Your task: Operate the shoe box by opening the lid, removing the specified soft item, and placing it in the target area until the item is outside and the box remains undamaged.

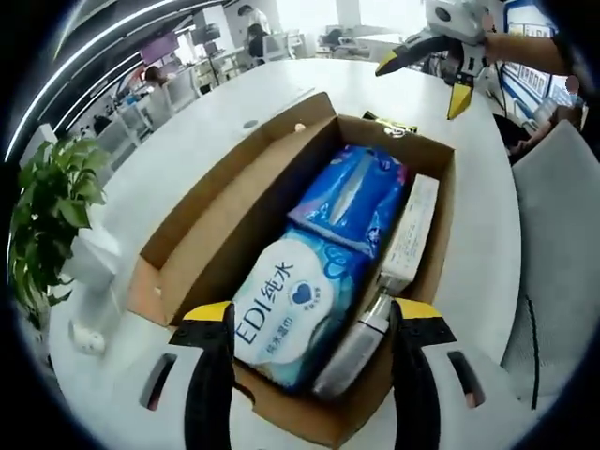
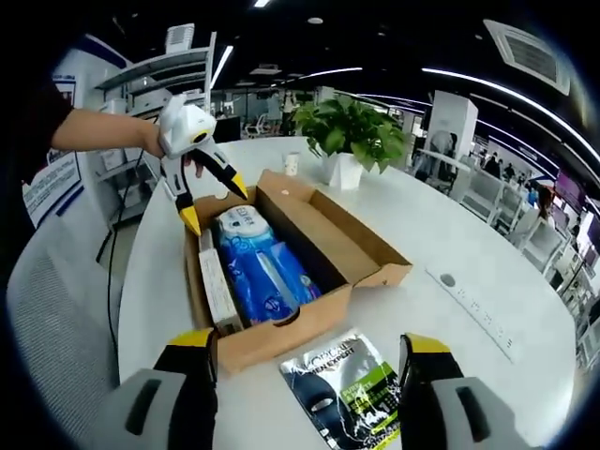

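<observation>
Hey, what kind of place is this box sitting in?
Probably an open-plan office. The shoe box rests on a big white table beside a potted plant; strip ceiling lights and more desks lie behind.

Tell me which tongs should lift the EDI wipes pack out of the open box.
Left. The left tongs hang open directly over the EDI wipes pack in the box; the right tongs sit outside it, over a foil packet.
</observation>
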A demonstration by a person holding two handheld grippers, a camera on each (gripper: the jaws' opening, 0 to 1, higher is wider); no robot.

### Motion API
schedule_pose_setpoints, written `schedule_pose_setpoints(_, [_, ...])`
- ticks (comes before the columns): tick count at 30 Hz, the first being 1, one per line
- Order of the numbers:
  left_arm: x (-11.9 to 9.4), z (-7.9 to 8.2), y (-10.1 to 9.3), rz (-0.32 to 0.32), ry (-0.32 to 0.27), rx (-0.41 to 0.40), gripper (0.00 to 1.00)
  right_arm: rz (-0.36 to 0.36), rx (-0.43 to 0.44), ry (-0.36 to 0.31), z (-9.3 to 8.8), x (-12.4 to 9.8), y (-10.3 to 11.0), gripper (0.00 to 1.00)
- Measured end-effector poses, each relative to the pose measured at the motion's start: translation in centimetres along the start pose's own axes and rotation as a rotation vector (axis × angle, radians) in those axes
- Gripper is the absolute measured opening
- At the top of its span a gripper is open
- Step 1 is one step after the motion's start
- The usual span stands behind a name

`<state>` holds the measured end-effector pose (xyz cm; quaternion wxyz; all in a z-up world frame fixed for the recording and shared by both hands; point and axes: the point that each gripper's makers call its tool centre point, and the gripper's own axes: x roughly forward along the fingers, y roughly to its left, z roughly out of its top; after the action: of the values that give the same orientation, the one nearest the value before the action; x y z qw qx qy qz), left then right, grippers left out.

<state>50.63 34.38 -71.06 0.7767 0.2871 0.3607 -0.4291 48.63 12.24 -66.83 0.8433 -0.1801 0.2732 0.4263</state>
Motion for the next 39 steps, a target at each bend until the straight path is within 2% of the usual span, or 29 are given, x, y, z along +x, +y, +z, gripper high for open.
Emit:
schedule_pose_setpoints(12, [0.8, -1.1, 1.0, -0.030, 0.054, 0.087, 0.66, 0.064, -0.054, -0.029, 3.2, 2.4, 2.1, 0.76])
schedule_pose_setpoints(24, [2.0, -1.8, 1.9, -0.056, 0.101, 0.190, 0.64, 0.111, -0.098, -0.020, 4.4, 5.1, 3.6, 0.73])
schedule_pose_setpoints(39, [3.9, -2.7, 2.3, -0.120, 0.173, 0.227, 0.62, 0.157, -0.134, -0.016, 5.9, 8.0, 4.7, 0.69])
